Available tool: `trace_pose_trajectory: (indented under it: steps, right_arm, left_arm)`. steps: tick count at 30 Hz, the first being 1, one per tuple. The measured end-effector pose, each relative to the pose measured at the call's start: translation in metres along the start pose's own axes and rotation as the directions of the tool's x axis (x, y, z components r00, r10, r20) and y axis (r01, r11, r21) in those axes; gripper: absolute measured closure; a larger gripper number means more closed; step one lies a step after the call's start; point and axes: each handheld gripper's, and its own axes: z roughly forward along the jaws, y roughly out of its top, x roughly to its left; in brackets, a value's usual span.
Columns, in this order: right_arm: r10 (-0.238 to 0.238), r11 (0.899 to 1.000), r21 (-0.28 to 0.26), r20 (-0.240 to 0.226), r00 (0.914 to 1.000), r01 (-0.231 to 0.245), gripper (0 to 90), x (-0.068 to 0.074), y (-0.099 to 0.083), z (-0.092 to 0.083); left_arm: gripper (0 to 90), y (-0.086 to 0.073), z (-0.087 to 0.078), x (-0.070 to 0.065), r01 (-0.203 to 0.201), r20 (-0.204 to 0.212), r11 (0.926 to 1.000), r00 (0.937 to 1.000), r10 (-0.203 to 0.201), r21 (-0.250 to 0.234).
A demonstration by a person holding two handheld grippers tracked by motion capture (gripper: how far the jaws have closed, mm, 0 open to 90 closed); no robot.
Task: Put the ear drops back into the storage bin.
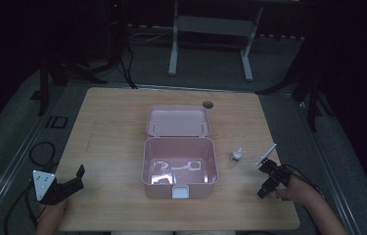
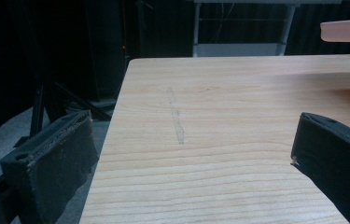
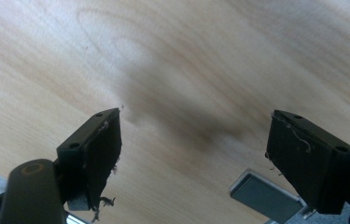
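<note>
An open pink box (image 1: 179, 147) stands mid-table, its lid (image 1: 178, 120) folded back flat behind it and a white latch (image 1: 180, 192) at its front wall. Shiny clear items lie inside; I cannot tell what they are. To the box's right stands a small white bottle (image 1: 238, 155), and beyond it lies a thin pale stick-like thing (image 1: 268, 153). My right gripper (image 1: 265, 180) (image 3: 193, 140) sits near the stick, open over bare wood. At the front left corner, my left gripper (image 1: 76, 178) (image 2: 191, 154) is open with nothing between its jaws.
The wooden table (image 1: 112, 132) has a round cable hole (image 1: 207, 104) at its back edge. The pink lid's edge (image 2: 345, 30) shows at upper right in the left gripper view. Dark stands and a white table frame (image 1: 210, 29) lie beyond the table.
</note>
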Motion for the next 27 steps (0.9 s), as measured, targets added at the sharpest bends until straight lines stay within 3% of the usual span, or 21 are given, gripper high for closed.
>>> trace_pose_trajectory:
  steps: [12, 27]
  right_arm:
    - [0.023, 0.998, -0.056, -0.031, 0.9993, -0.025, 18.6, -0.006, 0.018, -0.015]
    - [0.009, 0.999, -0.047, -0.041, 0.9991, -0.011, 19.2, -0.009, 0.063, -0.025]
  left_arm:
    - [0.4, 0.000, 0.000, 0.000, 0.000, 0.001, 1.0000, 1.0000, 0.000, 0.002]
    - [0.4, 0.000, 0.000, 0.000, 0.000, 0.003, 1.0000, 1.0000, 0.000, 0.004]
